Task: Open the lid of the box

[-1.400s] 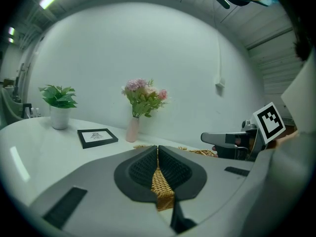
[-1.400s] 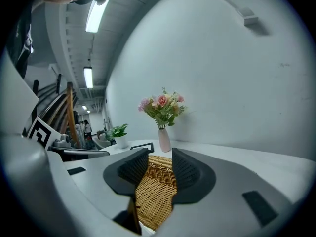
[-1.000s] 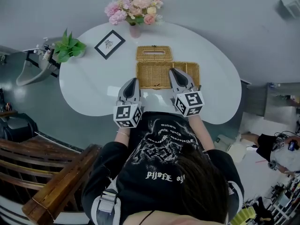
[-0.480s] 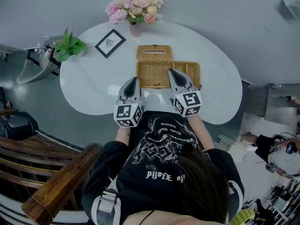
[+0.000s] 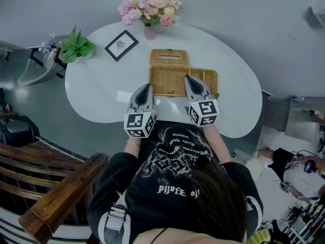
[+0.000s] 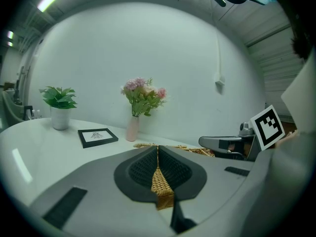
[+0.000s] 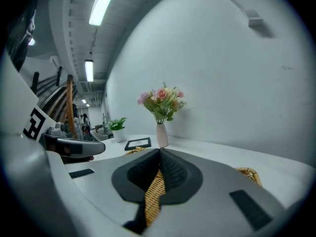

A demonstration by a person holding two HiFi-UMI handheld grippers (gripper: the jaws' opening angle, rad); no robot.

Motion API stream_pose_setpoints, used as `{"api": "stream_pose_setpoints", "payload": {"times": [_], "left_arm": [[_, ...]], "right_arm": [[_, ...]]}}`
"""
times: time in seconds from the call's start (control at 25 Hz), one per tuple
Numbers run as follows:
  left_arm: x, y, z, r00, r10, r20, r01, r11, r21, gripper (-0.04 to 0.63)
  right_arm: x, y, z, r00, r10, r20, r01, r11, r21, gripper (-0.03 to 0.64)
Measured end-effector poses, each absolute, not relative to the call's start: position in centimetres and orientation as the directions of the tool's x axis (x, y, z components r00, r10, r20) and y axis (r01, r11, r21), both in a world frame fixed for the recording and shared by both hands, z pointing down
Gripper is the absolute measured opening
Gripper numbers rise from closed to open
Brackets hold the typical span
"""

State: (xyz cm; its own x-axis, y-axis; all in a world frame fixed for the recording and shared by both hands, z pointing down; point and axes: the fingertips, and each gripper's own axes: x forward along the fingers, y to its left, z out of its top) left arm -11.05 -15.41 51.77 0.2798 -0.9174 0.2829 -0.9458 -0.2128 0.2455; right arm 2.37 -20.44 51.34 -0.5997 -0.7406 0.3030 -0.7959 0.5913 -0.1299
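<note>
A flat wicker box (image 5: 175, 81) lies in the middle of the white table (image 5: 96, 93), with a smaller wicker piece with a slot (image 5: 168, 58) against its far side. My left gripper (image 5: 144, 87) is shut, its tip just off the box's front left corner. My right gripper (image 5: 188, 78) is shut too, its tip over the box's front part. In the left gripper view the fingertips (image 6: 158, 148) meet, and wicker shows through the slit below them. The right gripper view shows the same: closed tips (image 7: 160, 152) and wicker weave under them.
A vase of flowers (image 5: 150, 6) stands at the table's far edge, with a framed picture (image 5: 121, 45) and a potted plant (image 5: 76, 47) at the far left. The person's body is against the table's near edge. Wooden furniture (image 5: 51, 192) is at the lower left.
Only the head view has shifted slightly. Both grippers keep their places at the box's front.
</note>
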Motion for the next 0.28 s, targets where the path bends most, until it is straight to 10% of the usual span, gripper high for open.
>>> {"api": "stream_pose_setpoints", "payload": {"times": [0.28], "left_arm": [[-11.21, -15.39, 52.2, 0.279, -0.917, 0.287, -0.945, -0.21, 0.249, 0.025]], "right_arm": [[1.87, -20.64, 51.57, -0.609, -0.732, 0.305, -0.787, 0.604, -0.122, 0.025]]}}
